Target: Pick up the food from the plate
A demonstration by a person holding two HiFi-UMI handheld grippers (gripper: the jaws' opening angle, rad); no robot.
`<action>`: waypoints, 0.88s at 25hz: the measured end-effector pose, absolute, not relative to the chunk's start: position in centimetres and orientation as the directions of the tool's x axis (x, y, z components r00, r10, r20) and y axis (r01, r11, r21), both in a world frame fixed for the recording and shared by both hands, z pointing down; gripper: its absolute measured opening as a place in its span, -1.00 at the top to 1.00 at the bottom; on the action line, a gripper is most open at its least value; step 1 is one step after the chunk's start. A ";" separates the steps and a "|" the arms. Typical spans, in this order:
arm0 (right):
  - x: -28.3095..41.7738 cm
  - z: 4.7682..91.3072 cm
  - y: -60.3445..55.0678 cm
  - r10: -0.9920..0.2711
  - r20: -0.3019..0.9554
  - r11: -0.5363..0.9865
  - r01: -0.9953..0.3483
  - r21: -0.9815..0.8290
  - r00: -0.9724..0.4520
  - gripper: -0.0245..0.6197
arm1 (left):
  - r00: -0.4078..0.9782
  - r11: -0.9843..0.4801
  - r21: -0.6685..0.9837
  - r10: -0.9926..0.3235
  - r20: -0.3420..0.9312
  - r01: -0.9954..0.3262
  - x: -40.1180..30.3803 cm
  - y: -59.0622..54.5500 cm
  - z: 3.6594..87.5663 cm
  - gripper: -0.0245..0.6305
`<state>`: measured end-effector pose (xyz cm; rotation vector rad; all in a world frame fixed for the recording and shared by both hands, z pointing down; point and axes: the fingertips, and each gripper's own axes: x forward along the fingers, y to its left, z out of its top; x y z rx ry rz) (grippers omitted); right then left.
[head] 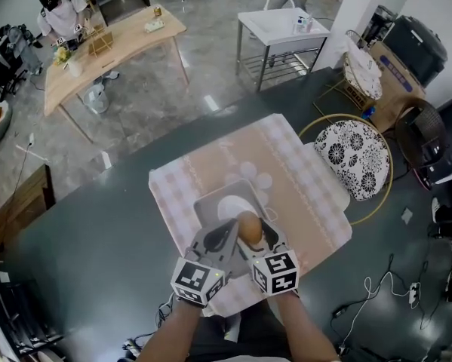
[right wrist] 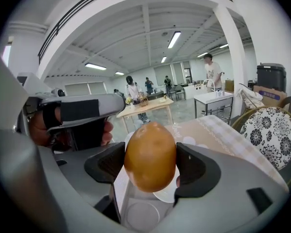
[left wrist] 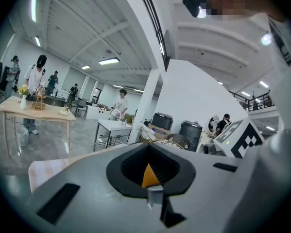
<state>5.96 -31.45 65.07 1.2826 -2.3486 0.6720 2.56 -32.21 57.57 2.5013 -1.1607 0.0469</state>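
Note:
A brown, egg-shaped piece of food (head: 248, 228) is pinched between the black pads of my right gripper (head: 251, 237), which is shut on it. In the right gripper view the food (right wrist: 150, 157) hangs above a white plate (right wrist: 170, 196) in a grey tray (right wrist: 130, 205). From the head view the plate (head: 227, 205) lies just beyond both grippers, in the tray (head: 208, 202). My left gripper (head: 224, 241) sits right beside the right one, its jaws together with nothing held. In the left gripper view the left gripper (left wrist: 149, 171) points up and across the room.
The tray rests on a checked pink-and-beige placemat (head: 293, 164) on a dark table (head: 97, 232). A round chair with a floral cushion (head: 354, 157) stands at the table's right. Farther off are a wooden table (head: 112, 44) and a white metal table (head: 278, 25).

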 end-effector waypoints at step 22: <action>6.8 44.9 -25.7 -0.844 0.244 0.413 -0.869 -0.274 -0.478 -0.02 | 0.683 -0.632 0.300 -0.723 0.105 -0.715 0.4 -23.8 42.5 0.91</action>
